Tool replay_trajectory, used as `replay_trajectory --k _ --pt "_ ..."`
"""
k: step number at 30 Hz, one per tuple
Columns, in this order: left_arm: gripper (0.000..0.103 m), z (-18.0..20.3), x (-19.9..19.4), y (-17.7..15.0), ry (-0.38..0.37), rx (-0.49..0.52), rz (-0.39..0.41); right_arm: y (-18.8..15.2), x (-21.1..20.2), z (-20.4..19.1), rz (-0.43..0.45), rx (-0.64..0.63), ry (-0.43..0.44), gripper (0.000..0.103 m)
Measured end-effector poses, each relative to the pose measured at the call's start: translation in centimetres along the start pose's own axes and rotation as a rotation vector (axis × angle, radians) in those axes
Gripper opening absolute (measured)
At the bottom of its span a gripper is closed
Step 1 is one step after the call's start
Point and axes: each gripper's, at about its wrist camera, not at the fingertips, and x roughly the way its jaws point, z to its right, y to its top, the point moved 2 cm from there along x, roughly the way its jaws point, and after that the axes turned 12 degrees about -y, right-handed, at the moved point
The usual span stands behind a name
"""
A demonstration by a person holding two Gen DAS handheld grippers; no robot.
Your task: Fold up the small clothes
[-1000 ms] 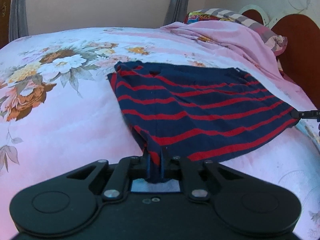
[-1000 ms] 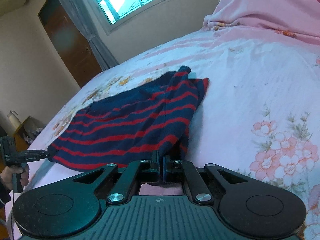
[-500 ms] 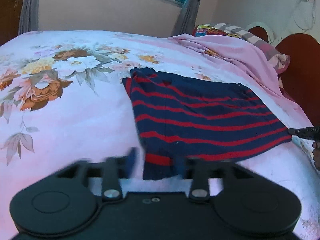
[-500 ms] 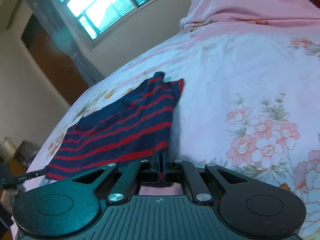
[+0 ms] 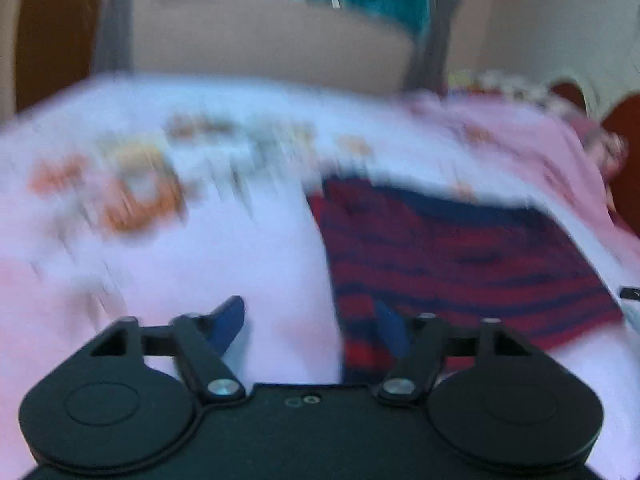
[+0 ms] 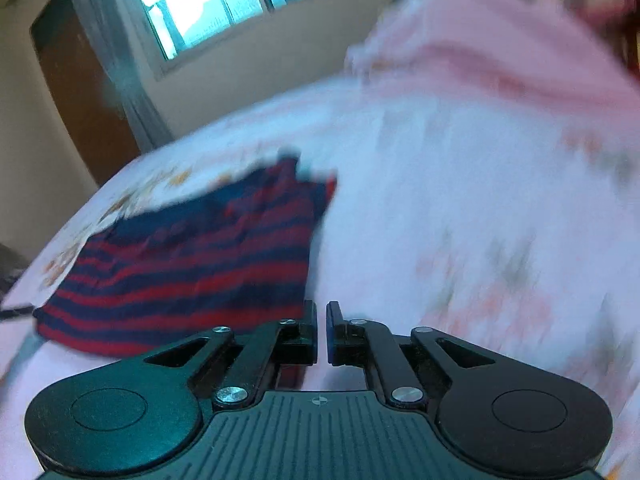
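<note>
A small navy garment with red stripes (image 5: 452, 264) lies flat on the pink floral bedsheet (image 5: 200, 248). Both views are blurred by motion. My left gripper (image 5: 310, 324) is open and holds nothing; its right finger sits over the garment's near corner. In the right wrist view the garment (image 6: 192, 264) lies to the left. My right gripper (image 6: 321, 326) has its jaws a narrow gap apart with nothing between them, just off the garment's near right corner.
A crumpled pink blanket (image 6: 500, 52) and pillows (image 5: 520, 88) lie at the head of the bed by a brown headboard (image 5: 624, 160). A window with curtains (image 6: 208, 4) and a brown door (image 6: 80, 92) are beyond the bed.
My left gripper opened and let go of the garment corner. My right gripper parted slightly and released its corner. Both cameras lifted and are moving; the garment now lies flat.
</note>
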Motion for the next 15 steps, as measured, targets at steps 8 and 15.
replay_trajectory --k 8,15 --pt "0.07 5.3 8.8 1.3 -0.133 0.1 -0.157 1.8 8.0 -6.5 -0.048 -0.211 -0.048 0.005" --pt "0.074 4.7 9.3 3.7 -0.175 0.186 -0.145 6.9 8.7 -7.0 0.012 -0.24 -0.07 0.004"
